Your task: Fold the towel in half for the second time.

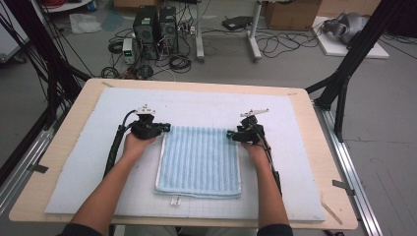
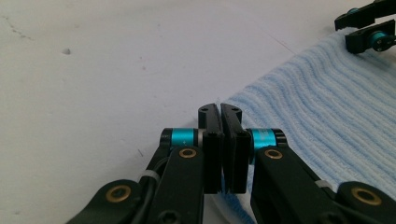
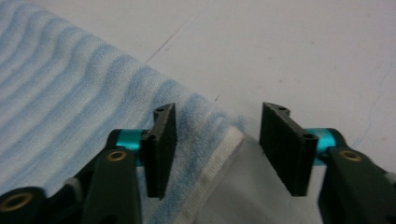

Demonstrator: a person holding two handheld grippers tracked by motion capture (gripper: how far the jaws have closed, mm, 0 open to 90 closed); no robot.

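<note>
A light blue striped towel (image 1: pixel 199 160) (image 2: pixel 317 116) (image 3: pixel 70 93) lies flat, folded into a rectangle, in the middle of the white mat (image 1: pixel 88 147). My left gripper (image 1: pixel 166 129) (image 2: pixel 220 109) is at the towel's far left corner, jaws pressed together with the towel's edge caught between them. My right gripper (image 1: pixel 230 134) (image 3: pixel 217 116) is at the far right corner. Its jaws stand apart, with the white-hemmed corner lying between them untouched by either pad. The left gripper view also shows the right gripper (image 2: pixel 362 30) across the towel.
The mat covers most of a wooden table (image 1: pixel 64 147). A small white tag (image 1: pixel 175 200) lies on the mat just in front of the towel. Beyond the table's far edge are computer towers (image 1: pixel 155 24), cables and black frame legs (image 1: pixel 344 73).
</note>
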